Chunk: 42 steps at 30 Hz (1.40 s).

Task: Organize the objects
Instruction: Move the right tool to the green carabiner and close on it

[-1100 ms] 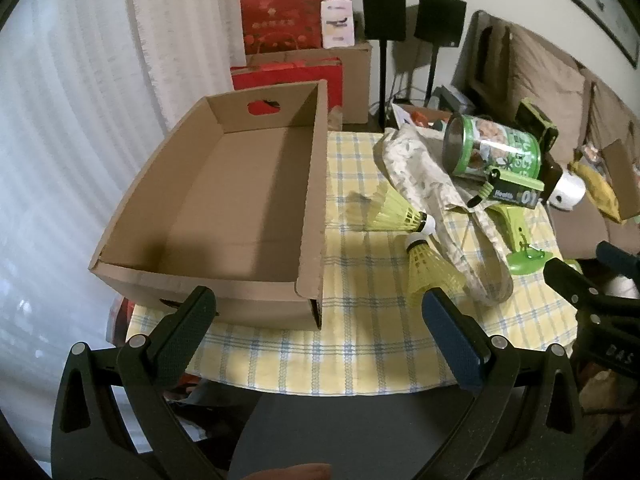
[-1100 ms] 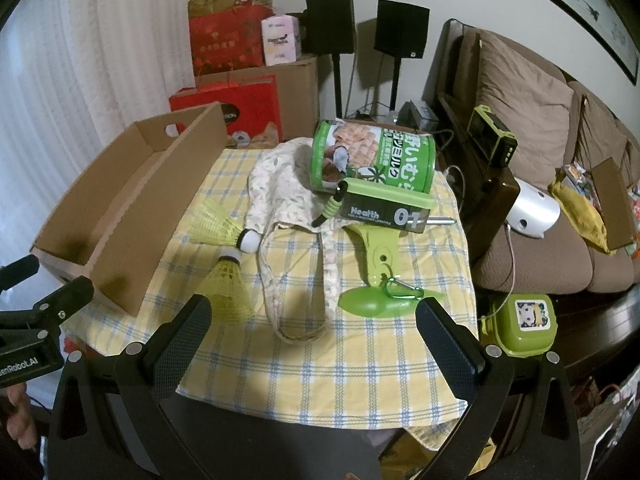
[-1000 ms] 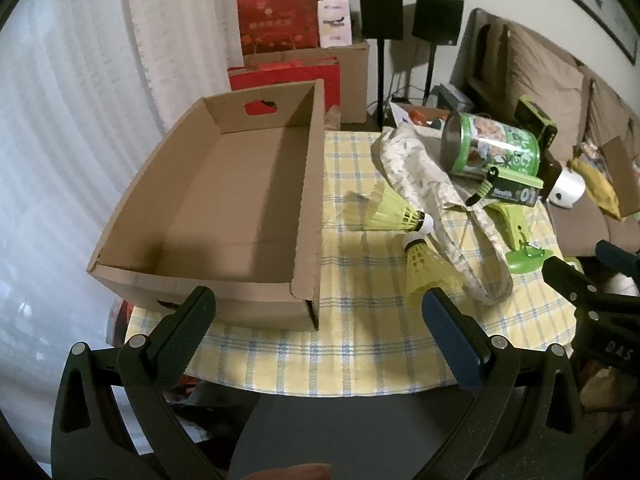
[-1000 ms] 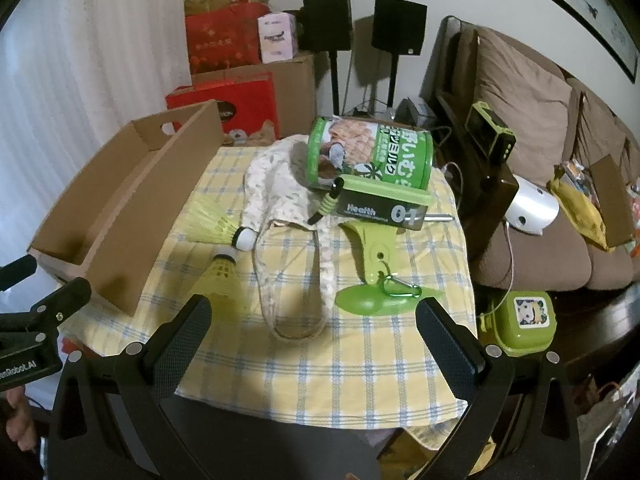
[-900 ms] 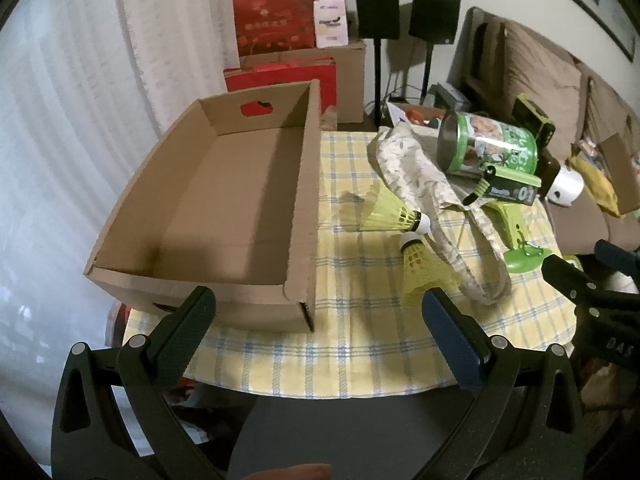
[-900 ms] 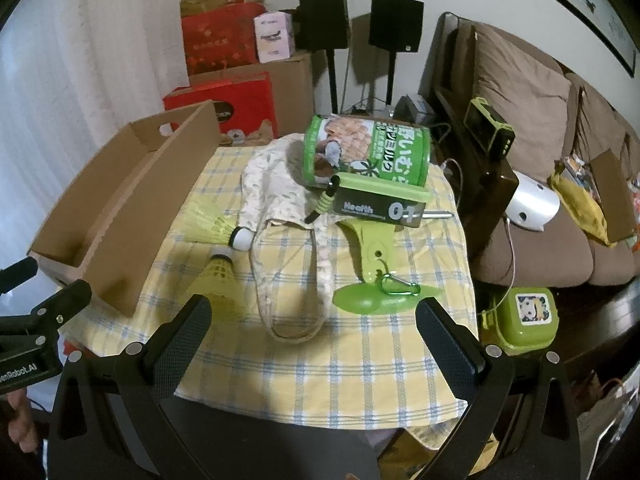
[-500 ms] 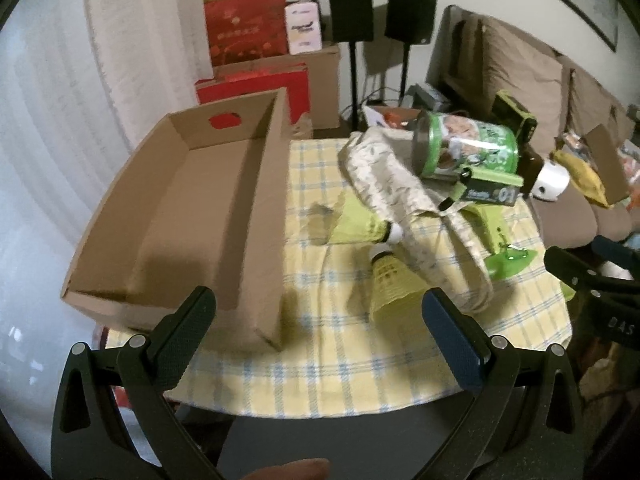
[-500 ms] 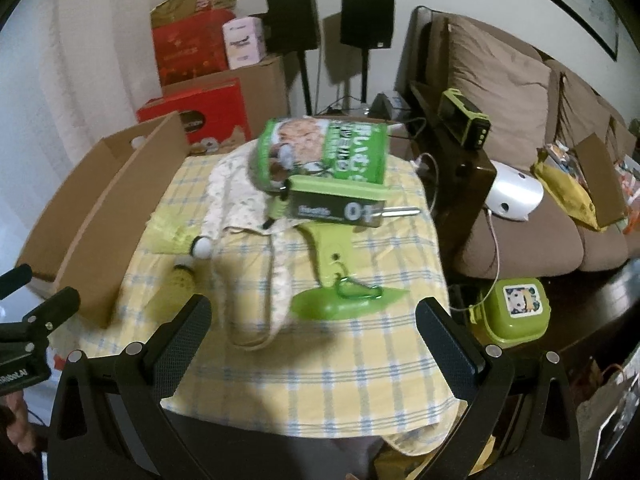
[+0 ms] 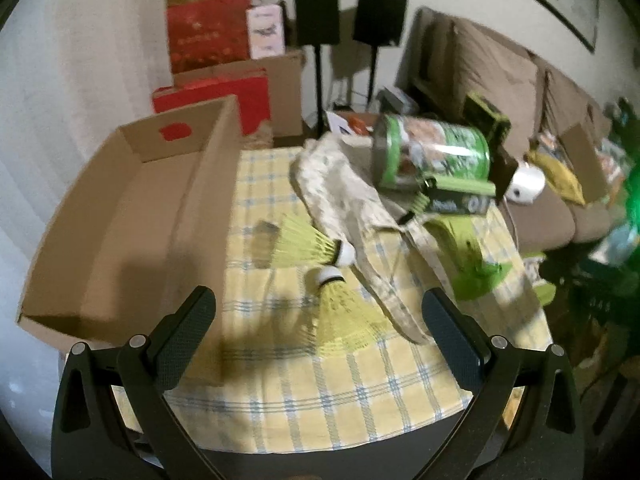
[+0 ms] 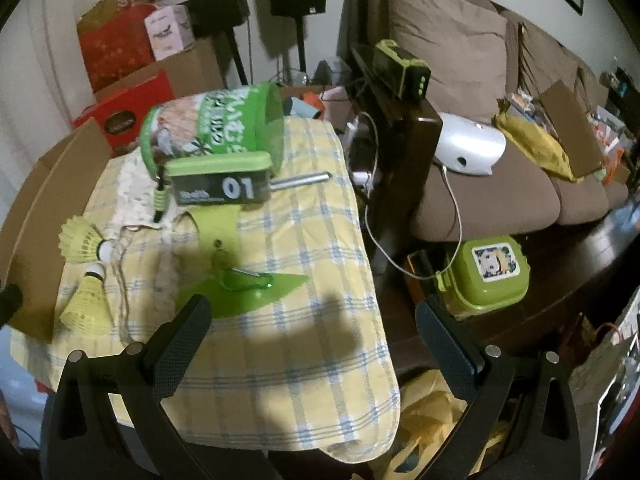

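Observation:
An empty cardboard box (image 9: 132, 216) stands on the left of a yellow checked tablecloth (image 9: 332, 380). Two yellow shuttlecocks (image 9: 304, 246) (image 9: 344, 312) lie in the middle, beside a patterned cloth bag (image 9: 344, 196). A green can (image 9: 432, 156) lies on its side behind a dark box marked 01 (image 10: 224, 184). A green scoop-like tool (image 10: 236, 280) lies near the front. My left gripper (image 9: 318, 332) is open, just in front of the near shuttlecock. My right gripper (image 10: 312, 332) is open over the table's right front corner.
Red gift boxes (image 9: 208, 36) and two black speakers (image 9: 348, 12) stand behind the table. A brown sofa (image 10: 480, 120) with clutter is to the right. A green lunch box (image 10: 488, 272) sits on the floor beside the table. A dark wooden cabinet (image 10: 400, 136) stands at the table's right edge.
Both grippers have moved forward and turned right. The shuttlecocks now sit closer between the left fingers. The right view has swung toward the sofa. No object has moved.

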### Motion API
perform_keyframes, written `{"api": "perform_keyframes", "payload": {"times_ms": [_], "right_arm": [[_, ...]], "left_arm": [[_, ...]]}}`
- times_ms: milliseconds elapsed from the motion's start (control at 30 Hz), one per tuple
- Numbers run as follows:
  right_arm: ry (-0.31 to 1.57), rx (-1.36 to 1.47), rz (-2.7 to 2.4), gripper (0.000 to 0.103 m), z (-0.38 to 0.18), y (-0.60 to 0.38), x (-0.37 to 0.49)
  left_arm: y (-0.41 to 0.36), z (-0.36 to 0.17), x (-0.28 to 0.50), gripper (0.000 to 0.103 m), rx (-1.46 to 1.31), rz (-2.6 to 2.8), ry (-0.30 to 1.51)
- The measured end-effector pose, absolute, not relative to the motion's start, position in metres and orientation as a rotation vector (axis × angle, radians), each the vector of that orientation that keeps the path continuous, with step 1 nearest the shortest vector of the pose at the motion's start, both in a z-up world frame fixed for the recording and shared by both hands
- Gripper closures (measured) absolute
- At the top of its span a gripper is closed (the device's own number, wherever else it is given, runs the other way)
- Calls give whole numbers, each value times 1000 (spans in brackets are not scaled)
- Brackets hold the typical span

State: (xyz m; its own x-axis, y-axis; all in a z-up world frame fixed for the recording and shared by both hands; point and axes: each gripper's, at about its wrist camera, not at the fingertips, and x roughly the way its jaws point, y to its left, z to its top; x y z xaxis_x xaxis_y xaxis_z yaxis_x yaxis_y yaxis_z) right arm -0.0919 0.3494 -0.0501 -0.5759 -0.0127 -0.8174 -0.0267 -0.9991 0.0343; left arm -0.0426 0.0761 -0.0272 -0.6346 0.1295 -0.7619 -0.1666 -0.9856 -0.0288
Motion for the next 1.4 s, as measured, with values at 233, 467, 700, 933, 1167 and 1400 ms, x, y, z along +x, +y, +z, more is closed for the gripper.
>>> {"api": "perform_keyframes", "payload": {"times_ms": [233,467,700,933,1167,1400], "right_arm": [[59,-1486,2813,7,-67,339,-98],[-18,-1485,2885,13,-80,319,-110],[-141,-1562,3039,33,-91,308,-132],[-351,-1649,3090,41,-100,300,-141],[-319,-1736,3103,50,-101,308,-144],[-284,-1792,3117,72,-104,312,-130]], "left_arm": [[84,-39,-44,0,-1271,2639,34],[84,-45,-45,0,-1304,2636,14],[83,-47,-45,0,-1300,2624,4],[83,-46,-46,0,-1290,2599,-6],[87,-46,-45,0,-1289,2579,-2],[89,-47,-44,0,-1295,2567,2]]}}
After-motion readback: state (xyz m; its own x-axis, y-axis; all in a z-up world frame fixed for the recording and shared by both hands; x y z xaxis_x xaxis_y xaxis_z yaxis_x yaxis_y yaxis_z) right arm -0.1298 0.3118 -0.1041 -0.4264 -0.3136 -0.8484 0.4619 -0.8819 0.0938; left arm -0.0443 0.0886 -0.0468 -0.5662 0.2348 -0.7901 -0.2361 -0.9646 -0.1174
